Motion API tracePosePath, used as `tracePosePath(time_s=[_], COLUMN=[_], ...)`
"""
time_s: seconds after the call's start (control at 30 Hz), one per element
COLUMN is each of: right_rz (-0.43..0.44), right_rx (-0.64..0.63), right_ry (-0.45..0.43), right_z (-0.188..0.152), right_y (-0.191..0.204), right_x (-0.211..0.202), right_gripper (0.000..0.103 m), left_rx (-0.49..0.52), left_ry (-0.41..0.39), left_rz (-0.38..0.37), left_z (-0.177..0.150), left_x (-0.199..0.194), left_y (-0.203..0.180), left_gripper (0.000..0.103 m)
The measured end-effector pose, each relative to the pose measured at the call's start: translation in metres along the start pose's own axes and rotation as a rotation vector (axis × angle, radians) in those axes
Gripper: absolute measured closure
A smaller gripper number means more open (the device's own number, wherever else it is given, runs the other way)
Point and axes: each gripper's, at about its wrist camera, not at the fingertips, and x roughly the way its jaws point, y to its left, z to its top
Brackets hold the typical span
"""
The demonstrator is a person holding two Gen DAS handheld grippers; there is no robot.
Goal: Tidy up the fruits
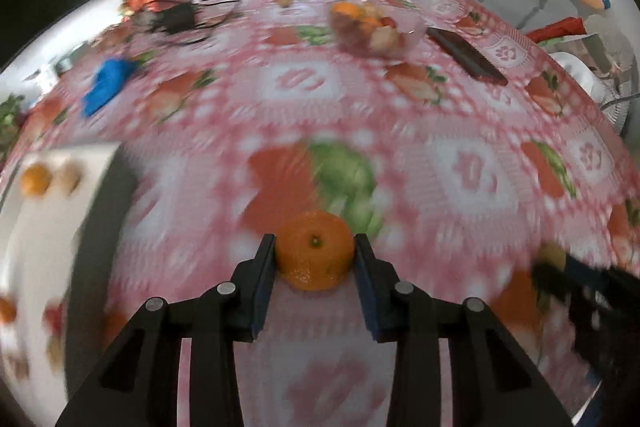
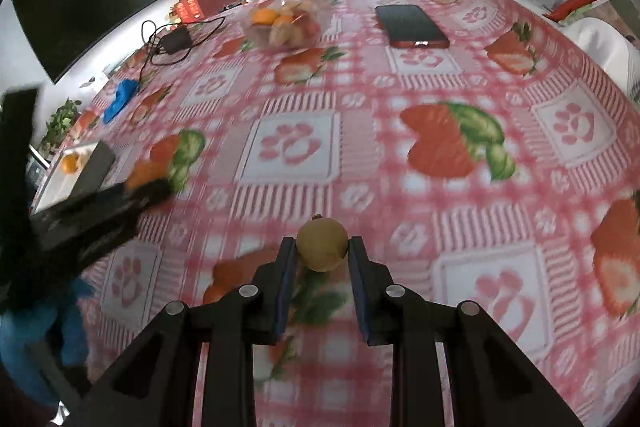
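Now the left gripper (image 1: 315, 247) has its two black jaws pressed tight on a round orange mandarin (image 1: 315, 254), one jaw on each side. The mandarin's little green stem spot faces up toward the camera, and it is round, so no side is longer. The right gripper (image 2: 322, 246) squeezes a small round yellow-brown fruit (image 2: 322, 245) the same way, with its dark stem tip pointing away from the camera. Both fruits hang just above the pink checked tablecloth with strawberries (image 2: 400, 155). Between the two fruits and the clear plastic bowl of mixed fruit (image 1: 376, 27) at the far side, the cloth lies flat and open. A flat dark phone (image 2: 410, 26) lies just right of that bowl. A white tray (image 1: 44, 227) with an orange fruit on it sits at the cloth's left edge, well apart from the bowl. A blue cloth (image 1: 106, 85) lies left of the bowl too.
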Motion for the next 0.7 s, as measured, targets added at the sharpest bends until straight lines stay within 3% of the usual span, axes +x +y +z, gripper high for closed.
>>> tracePosePath(time_s=[0.2,0.7], right_rz=[-0.028,-0.076], right_rx=[-0.017,-0.050], right_ry=[-0.067,-0.172], right_z=[-0.021,-0.030], right_y=[0.014,0.021], right_x=[-0.009,-0.006], right_gripper=[0.075,0.075], left_rx=[-0.002,-0.017], left_ry=[-0.065,-0.110], left_rz=[0.036,0.024], left_z=[-0.042,-0.036], left_x=[-0.026,-0.021], left_y=[0.010,0.011], left_gripper=[0.061,0.061])
